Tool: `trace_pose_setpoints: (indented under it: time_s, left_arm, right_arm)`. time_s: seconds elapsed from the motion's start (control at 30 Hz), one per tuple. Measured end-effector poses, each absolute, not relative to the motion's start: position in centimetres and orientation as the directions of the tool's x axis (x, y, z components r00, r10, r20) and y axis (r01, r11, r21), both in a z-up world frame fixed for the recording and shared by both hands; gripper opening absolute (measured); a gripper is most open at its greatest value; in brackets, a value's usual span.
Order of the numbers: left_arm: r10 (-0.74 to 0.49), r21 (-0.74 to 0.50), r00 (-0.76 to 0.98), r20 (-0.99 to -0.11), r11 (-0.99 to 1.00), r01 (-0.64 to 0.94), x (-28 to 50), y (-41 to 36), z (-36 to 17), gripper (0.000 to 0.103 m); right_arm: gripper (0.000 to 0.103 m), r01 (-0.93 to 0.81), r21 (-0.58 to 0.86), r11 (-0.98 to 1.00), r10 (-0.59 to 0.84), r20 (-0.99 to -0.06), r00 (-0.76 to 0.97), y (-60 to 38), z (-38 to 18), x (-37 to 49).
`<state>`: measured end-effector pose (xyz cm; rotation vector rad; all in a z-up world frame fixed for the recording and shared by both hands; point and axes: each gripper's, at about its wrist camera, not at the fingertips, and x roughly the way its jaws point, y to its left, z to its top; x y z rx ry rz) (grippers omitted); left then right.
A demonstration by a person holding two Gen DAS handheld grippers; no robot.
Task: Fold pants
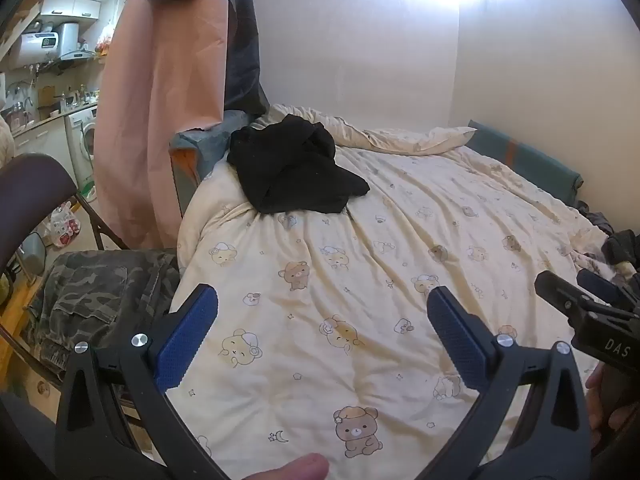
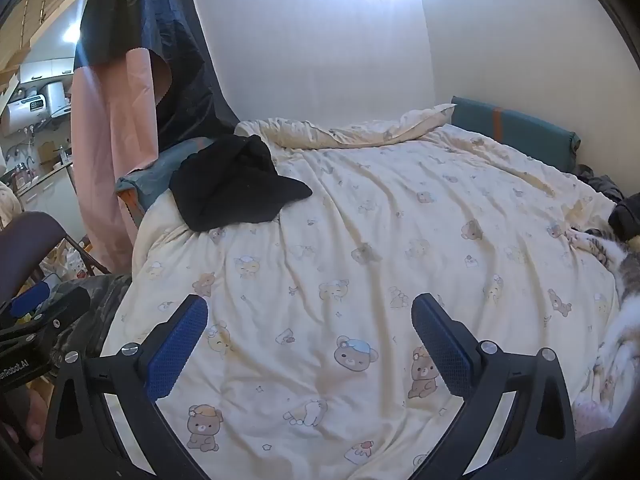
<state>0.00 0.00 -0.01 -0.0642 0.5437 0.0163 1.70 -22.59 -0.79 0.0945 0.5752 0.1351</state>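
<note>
Hanging beside the bed's far left corner, a pink curtain (image 1: 160,92) with a dark panel above it screened most of the kitchen behind, where only a washing machine (image 1: 82,140) and a white water heater (image 1: 44,42) showed clearly. One black pair of pants (image 1: 292,168) lay bunched in a crumpled heap on the bear-print duvet (image 1: 360,260), near that far left corner and well apart from both tools; its legs and waistband could not be told apart in the folds. A second garment, camouflage trousers (image 1: 100,292), sat on a dark chair (image 1: 28,184) just beside the bed's left edge, partly cut off by the left gripper's frame. A teal cushion (image 2: 516,128) ran along the right wall.

The left gripper (image 1: 322,328) hovered over the near part of the duvet with its two blue pads spread wide and nothing between them. The right gripper (image 2: 310,334) was likewise spread wide and empty above the duvet, nothing standing between either tool and the pants.

At the right edge of the right wrist view a furry, striped shape (image 2: 616,264) lay on the covers, too cropped to identify surely. Dark clothing (image 1: 620,244) beyond it was also cut off. A fingertip (image 1: 296,468) showed at the bottom of the left view.
</note>
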Motion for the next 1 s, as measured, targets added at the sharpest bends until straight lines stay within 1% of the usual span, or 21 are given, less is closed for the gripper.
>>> trace_pose_setpoints:
  time_s: [0.23,1.0]
  left_arm:
    - [-0.009,-0.072,0.851,-0.525,0.997,-0.034,0.01,0.12,0.04,0.103]
    - [-0.006,-0.054,0.849,-0.529,0.998,-0.027,0.11,-0.28,-0.23,0.103]
  right_arm:
    - [0.103,-0.103,0.131,0.986,0.157,-0.532,0.832,-22.59,-0.68,1.67]
    - [0.103,-0.105,0.131,0.986,0.159,-0.533,0.831,-22.21,-0.52,1.53]
